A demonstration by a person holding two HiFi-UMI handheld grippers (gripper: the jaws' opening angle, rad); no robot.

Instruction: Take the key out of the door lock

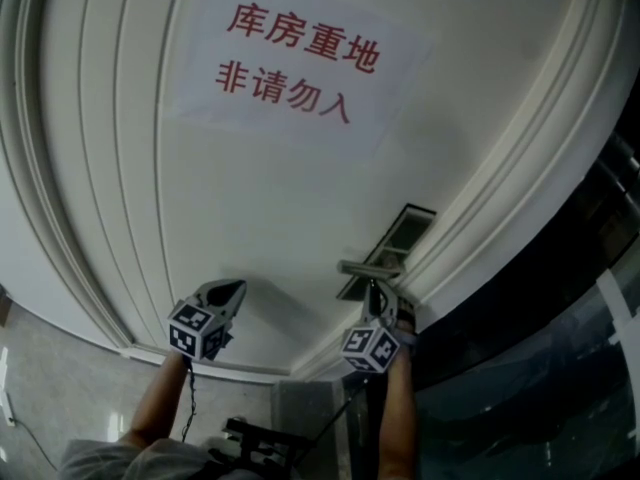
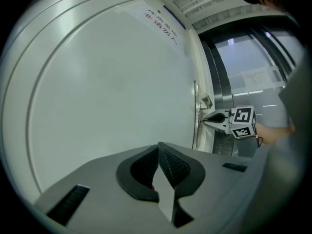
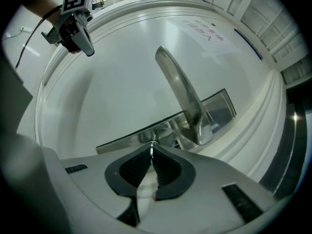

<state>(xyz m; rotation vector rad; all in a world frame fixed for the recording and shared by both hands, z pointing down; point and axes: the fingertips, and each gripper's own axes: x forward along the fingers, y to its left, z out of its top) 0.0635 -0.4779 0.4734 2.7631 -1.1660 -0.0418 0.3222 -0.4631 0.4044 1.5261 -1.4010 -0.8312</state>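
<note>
A: Start closest in. What is the right gripper [image 3: 152, 150] doing?

B: Its jaws are pressed together on a thin metal edge at their tips. That is the key [image 3: 152, 143], whose flat head shows edge-on between the ribbed pads.

A: And where does the key sit?

B: Its head is in the jaws and the rest goes into the steel lock plate [image 3: 124, 139] right in front of the tips. It sits just under the root of the lever handle [image 3: 183, 94].

A: Which way does its long axis run?

B: As I read it, straight ahead along the line the gripper points, square into the face of the door [image 3: 122, 67]. So I judge the move has to be a straight draw back along that line, with no sideways lean and clear of the handle above. I can't tell whether the key is turned to the position where it comes free.

A: What about the other hand?

B: The left gripper [image 2: 158, 147] has its jaws closed with nothing between them. It faces the bare door panel, well apart from the lock on the hinge side. The right one is plainly the nearer, since it is already on the key.

A: Anything farther off?

B: A paper notice [image 1: 290, 63] with red characters hangs higher on the door and plays no part in this.
</note>
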